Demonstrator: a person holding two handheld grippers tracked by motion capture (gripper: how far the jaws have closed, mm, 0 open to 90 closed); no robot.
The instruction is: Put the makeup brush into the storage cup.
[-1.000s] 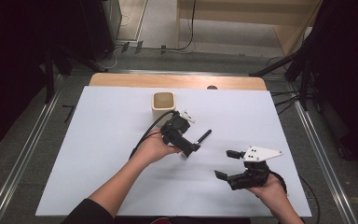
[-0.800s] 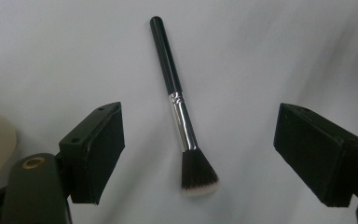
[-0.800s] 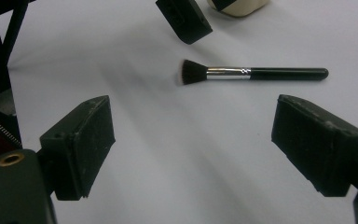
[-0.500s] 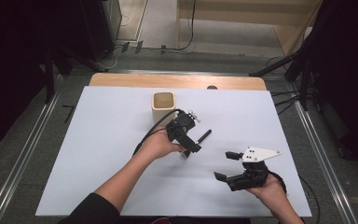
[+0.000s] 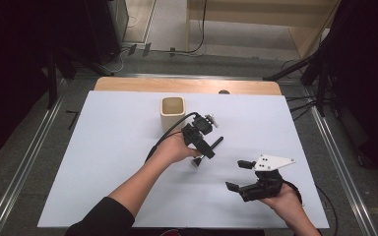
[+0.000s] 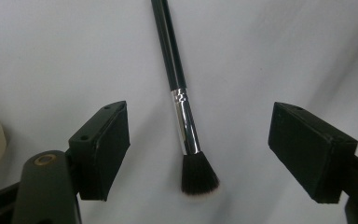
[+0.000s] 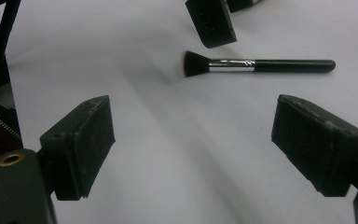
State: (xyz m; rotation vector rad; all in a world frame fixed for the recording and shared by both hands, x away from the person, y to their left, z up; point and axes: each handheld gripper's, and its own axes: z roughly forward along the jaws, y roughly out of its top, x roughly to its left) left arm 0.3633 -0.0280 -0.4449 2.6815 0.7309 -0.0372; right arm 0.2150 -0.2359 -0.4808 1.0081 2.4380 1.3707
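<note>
Two grippers over white table [image 5: 103, 162], makeup brush [image 6: 182, 116] lying flat on it between left gripper [image 6: 198, 154] jaws, jaws wide but just been closing, pads clear of brush, right gripper [image 7: 193, 149] open, empty, nearby.

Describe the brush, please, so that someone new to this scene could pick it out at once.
On the white table, look just right of the beige cup, under the left gripper. The brush lies flat between its open jaws. It is slim, with a black handle, a silver collar and a short tuft of dark bristles.
</note>
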